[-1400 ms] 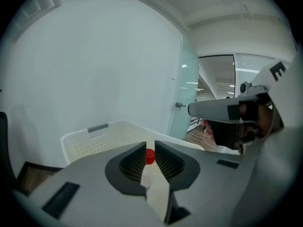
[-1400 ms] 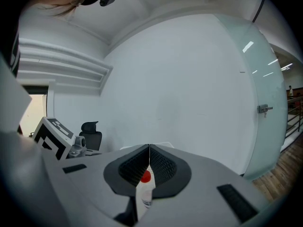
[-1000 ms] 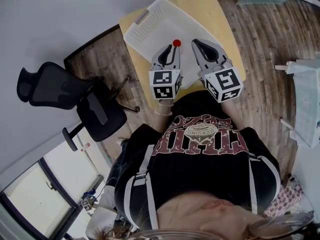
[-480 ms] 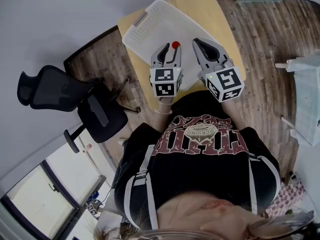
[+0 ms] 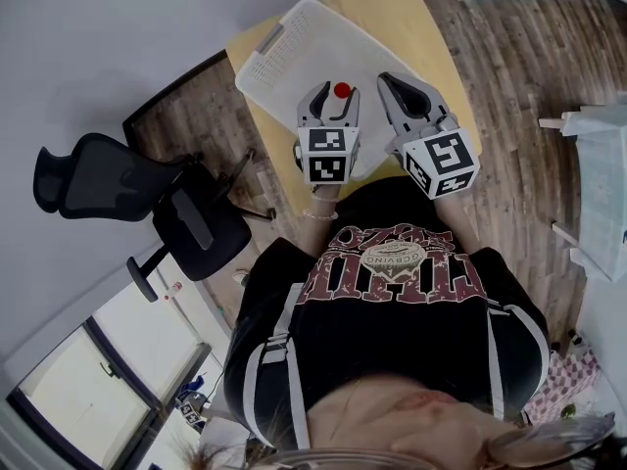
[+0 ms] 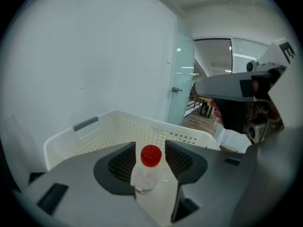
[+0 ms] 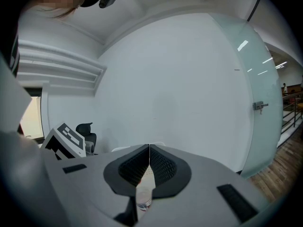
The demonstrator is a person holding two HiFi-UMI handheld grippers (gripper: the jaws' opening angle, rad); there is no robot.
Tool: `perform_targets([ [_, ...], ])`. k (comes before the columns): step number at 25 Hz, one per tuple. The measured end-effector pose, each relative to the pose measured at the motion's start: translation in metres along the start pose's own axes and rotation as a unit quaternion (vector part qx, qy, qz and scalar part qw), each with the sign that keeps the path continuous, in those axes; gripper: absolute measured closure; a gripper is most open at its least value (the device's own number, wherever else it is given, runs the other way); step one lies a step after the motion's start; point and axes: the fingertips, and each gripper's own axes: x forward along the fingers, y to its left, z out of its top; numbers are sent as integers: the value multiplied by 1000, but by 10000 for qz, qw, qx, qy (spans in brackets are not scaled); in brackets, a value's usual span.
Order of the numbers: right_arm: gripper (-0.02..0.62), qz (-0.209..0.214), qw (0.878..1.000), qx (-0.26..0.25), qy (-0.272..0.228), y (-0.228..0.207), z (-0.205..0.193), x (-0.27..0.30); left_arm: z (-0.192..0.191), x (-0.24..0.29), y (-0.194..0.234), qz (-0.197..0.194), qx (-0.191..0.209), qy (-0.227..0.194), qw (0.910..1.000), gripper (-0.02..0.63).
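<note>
1. Left tongs [image 5: 333, 96]: jaws stand wide apart, above the near edge of the bench [image 5: 431, 27].
2. Bottle [image 6: 151, 156]: clear, red-capped and upright. It stands between the left jaws, close against one pad and clear of the other.
3. Right tongs [image 7: 149, 146]: jaws closed tip to tip, just beside the left tongs.
4. Basket [image 5: 284, 42]: white and perforated, filling the bench's far left corner just beyond the bottle.
5. Office chair [image 5: 108, 179]: on the floor, well apart from the bench.
</note>
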Motion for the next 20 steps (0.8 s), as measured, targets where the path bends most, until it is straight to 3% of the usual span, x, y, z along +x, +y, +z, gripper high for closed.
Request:
perform_targets([
  [20, 577, -18, 10000, 54, -2, -6, -1, 0, -18, 19, -1, 86, 377, 784, 9962, 354],
])
